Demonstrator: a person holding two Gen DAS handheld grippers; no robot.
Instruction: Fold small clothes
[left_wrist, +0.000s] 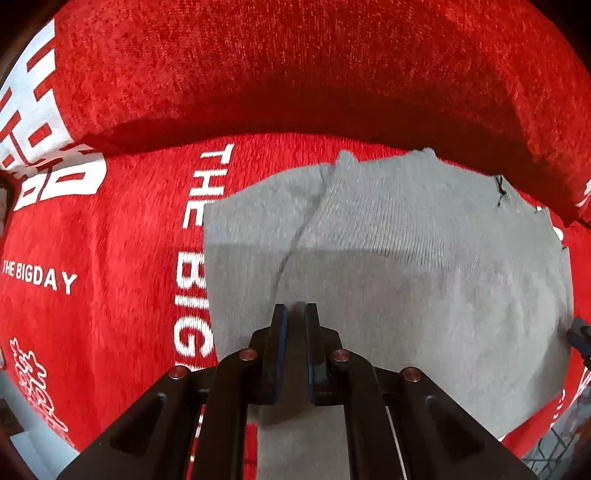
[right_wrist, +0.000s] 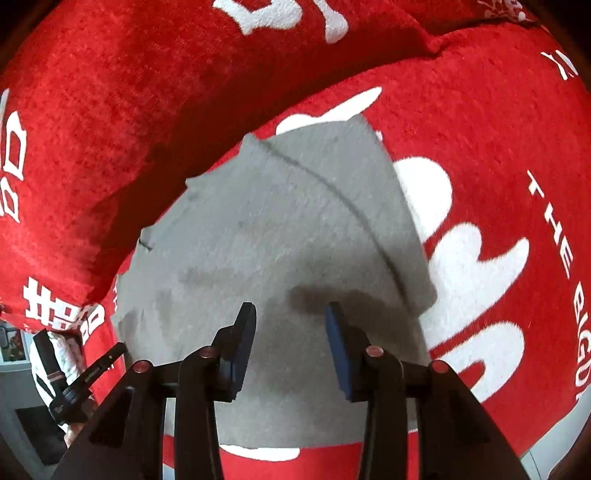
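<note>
Two grippers: over grey cloth (left_wrist: 406, 258) on red blanket (left_wrist: 110, 240)
Left gripper (left_wrist: 296, 308): jaws closed, whether pinching cloth unclear
Right gripper (right_wrist: 290, 312): jaws parted, holding nothing

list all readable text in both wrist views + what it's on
"THE BIGDAY": small white print on the red cover, left wrist view.
"THE BIG...": large white print on it, rest hidden under the grey garment.
"THE BIGD...": white print at the right edge, right wrist view, end cut off.
Large white Chinese characters on the cover: not readable for me.
Grey garment: no text.
</note>
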